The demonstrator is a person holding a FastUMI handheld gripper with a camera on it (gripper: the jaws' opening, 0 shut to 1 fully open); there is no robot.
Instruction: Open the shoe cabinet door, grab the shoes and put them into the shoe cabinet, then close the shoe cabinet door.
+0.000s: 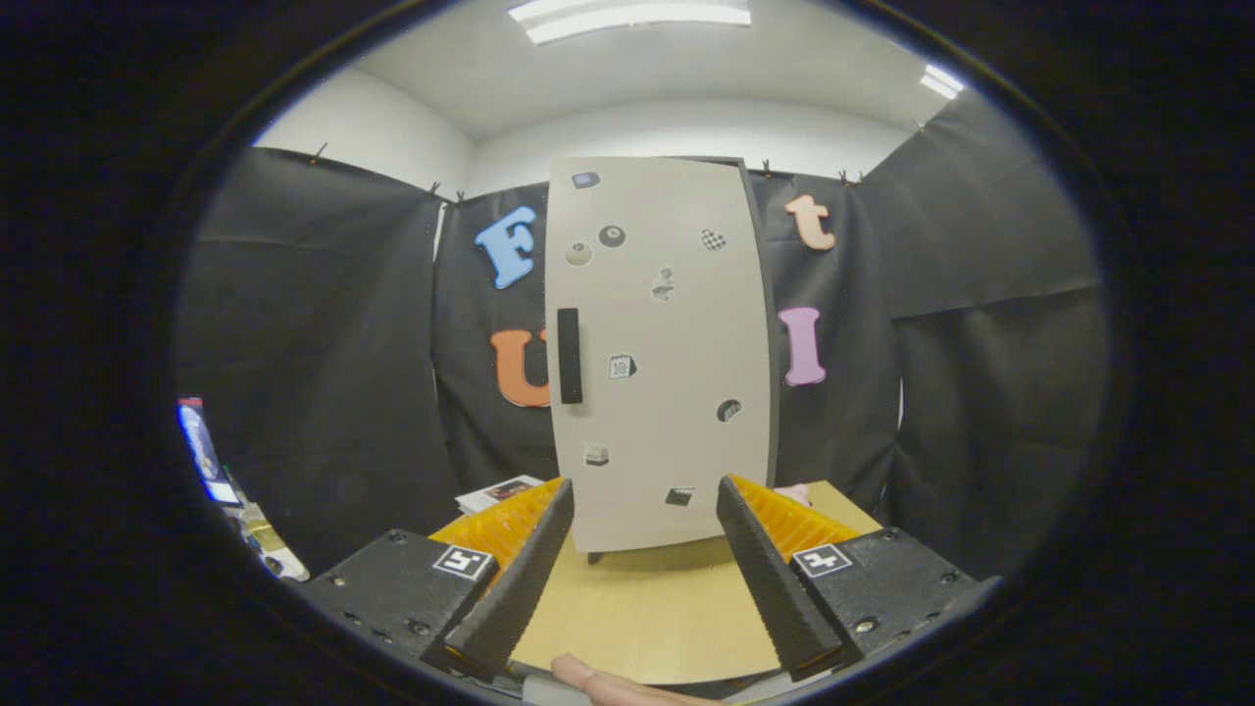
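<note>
The shoe cabinet (pixel 677 392) stood upright on the wooden surface (pixel 647 608), its door (pixel 657 294) closed. That fits a job just starting or just done. The tongs (pixel 647 510) were wide open and held nothing. The cabinet stood beyond the tips, its black handle (pixel 570 355) above the left finger.

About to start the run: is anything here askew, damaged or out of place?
Nothing stands out. The shoe cabinet stands upright on the table, its door shut, handle intact. The tongs are open, nothing between them, short of the cabinet.
</note>
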